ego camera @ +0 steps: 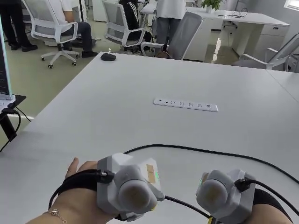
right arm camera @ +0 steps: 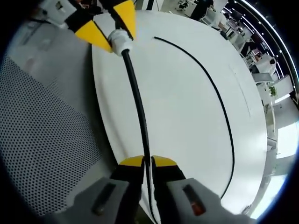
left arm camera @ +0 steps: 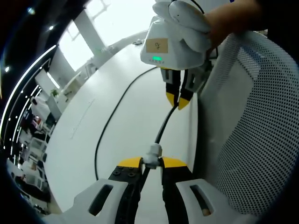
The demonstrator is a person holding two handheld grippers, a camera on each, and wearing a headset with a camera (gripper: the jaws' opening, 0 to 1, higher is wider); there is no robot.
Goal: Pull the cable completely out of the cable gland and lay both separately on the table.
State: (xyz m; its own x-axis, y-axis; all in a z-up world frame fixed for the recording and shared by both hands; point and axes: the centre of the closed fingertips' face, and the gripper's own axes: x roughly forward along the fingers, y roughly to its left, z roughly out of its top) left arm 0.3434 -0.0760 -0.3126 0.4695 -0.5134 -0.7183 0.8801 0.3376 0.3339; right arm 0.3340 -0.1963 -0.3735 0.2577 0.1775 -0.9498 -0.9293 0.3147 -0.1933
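Left gripper (left arm camera: 151, 162) clamped on gland (left arm camera: 152, 153), right gripper (right arm camera: 147, 161) clamped on cable (right arm camera: 135, 93), cable straight between them, over table (ego camera: 117, 116) edge.

Both grippers sit low in frame, backs to camera, jaw tips hidden. Left gripper (ego camera: 131, 186) is in a hand (ego camera: 84, 201); right gripper (ego camera: 226, 193) is near it. Black cable (ego camera: 210, 151) arcs over the white table (ego camera: 117, 102) to the right edge, with a short stretch between the grippers. Power strip (ego camera: 186, 104) mid-table, mouse (ego camera: 108, 56) at the far edge. Chairs (ego camera: 51, 28) and people (ego camera: 168, 14) beyond.
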